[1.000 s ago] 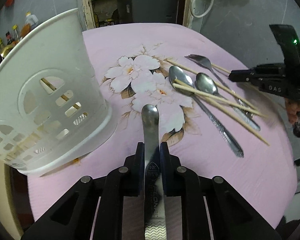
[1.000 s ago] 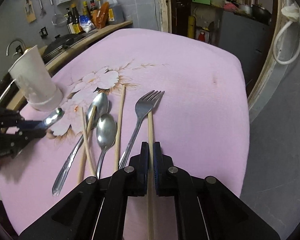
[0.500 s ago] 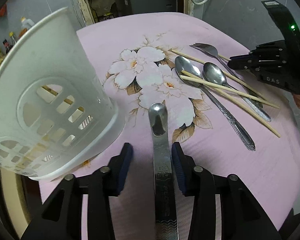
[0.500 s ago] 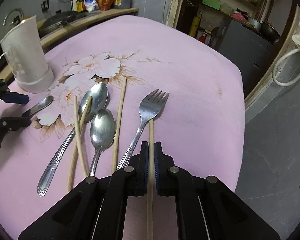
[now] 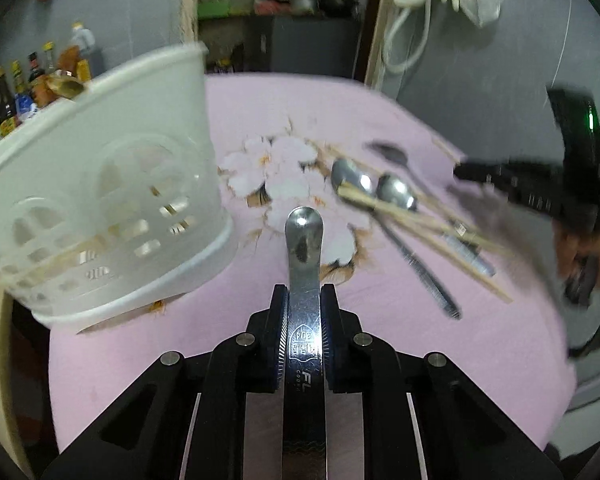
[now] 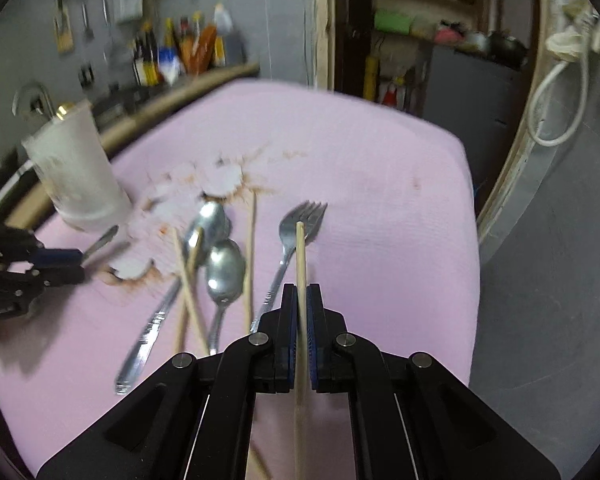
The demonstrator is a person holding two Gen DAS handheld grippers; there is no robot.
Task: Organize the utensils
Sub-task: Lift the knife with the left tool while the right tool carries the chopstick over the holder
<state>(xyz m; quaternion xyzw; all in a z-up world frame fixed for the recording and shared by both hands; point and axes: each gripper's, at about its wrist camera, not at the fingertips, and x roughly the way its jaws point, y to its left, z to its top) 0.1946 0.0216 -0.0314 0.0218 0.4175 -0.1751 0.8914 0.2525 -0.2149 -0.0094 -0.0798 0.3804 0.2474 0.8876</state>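
My left gripper (image 5: pixel 304 292) is closing its jaws on the flat handle of a steel utensil (image 5: pixel 303 236), and the pads press on it. The handle's rounded end points forward over the pink cloth. A white slotted holder (image 5: pixel 100 200) stands just left of it, with chopsticks inside. My right gripper (image 6: pixel 300 292) is shut on a wooden chopstick (image 6: pixel 300 256), whose tip hangs over the fork (image 6: pixel 286 240). Two spoons (image 6: pixel 224 268) and loose chopsticks (image 6: pixel 250 256) lie crossed on the cloth between the two grippers. The holder (image 6: pixel 76 176) stands at the far left of the right wrist view.
The pink flowered cloth (image 6: pixel 380 200) covers a table that drops off at the right and near edges. Bottles (image 6: pixel 180 56) stand on a counter behind the holder. A person's hand (image 5: pixel 596 248) holds the right gripper (image 5: pixel 472 172). A white cable (image 6: pixel 556 112) hangs on the wall.
The left jaws opened around the steel utensil half a second ago and have closed on it again. Both grippers have lifted a little, and the right one has kept its grip on the chopstick.
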